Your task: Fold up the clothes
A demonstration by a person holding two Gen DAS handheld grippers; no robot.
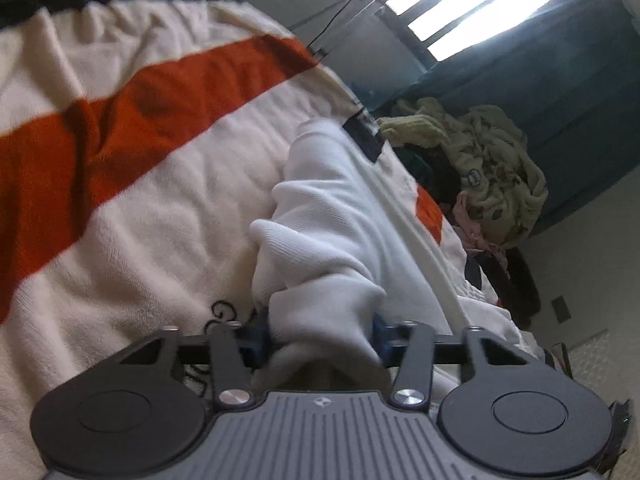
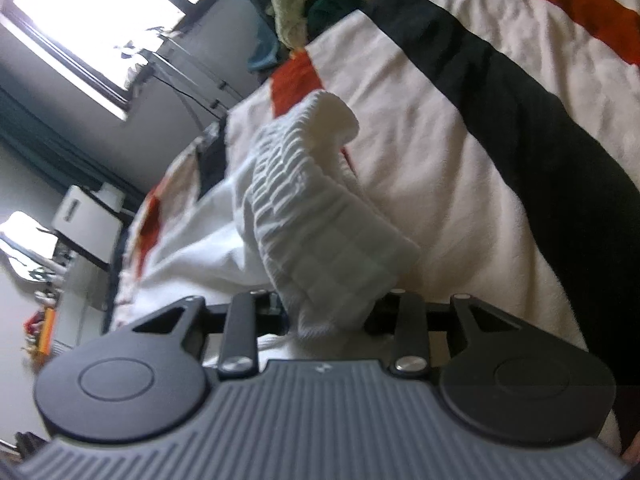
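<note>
A white knit garment lies on a bed covered by a cream blanket with orange and black stripes. My left gripper is shut on a bunched edge of the white garment, which stretches away from the fingers across the bed. In the right wrist view, my right gripper is shut on the ribbed, elastic-looking edge of the same white garment, which rises in a fold above the blanket. The fingertips of both grippers are hidden by cloth.
A pile of other clothes, olive and dark, sits past the bed's far edge, also in the right wrist view. A bright window, a teal curtain and a white appliance stand beyond the bed.
</note>
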